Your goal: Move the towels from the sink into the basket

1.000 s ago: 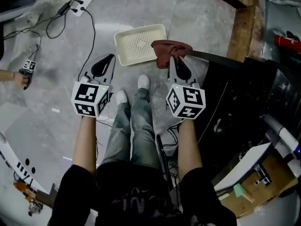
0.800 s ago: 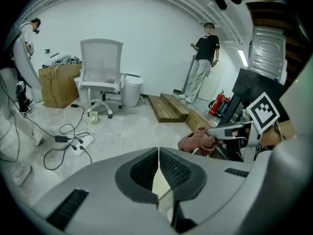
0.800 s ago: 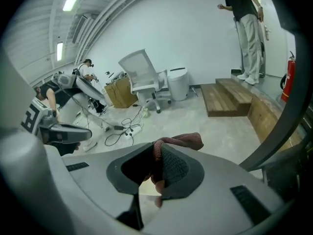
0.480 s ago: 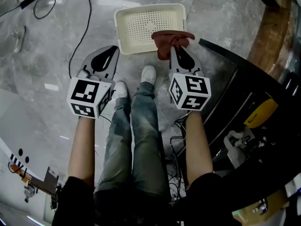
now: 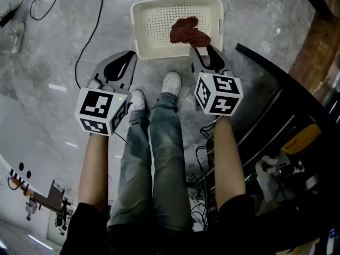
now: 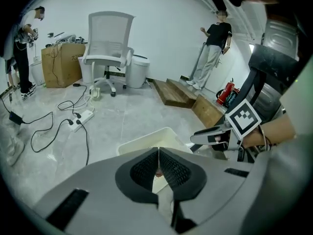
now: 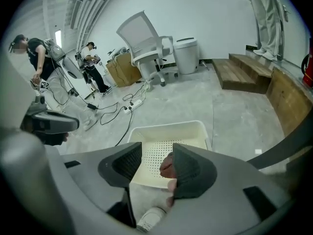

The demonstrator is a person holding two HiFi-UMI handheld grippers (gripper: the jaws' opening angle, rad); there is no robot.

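Maroon towel (image 5: 188, 32) in basket (image 5: 139, 15), just beyond right hand-held gripper (image 5: 206, 52), jaws just opened, nothing between

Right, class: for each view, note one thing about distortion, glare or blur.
Head view: sharp, with pale glare streaks on the grey floor. Left gripper view: strong fisheye bend, dark rounded corners. Right gripper view: same fisheye; the basket looks sharp.
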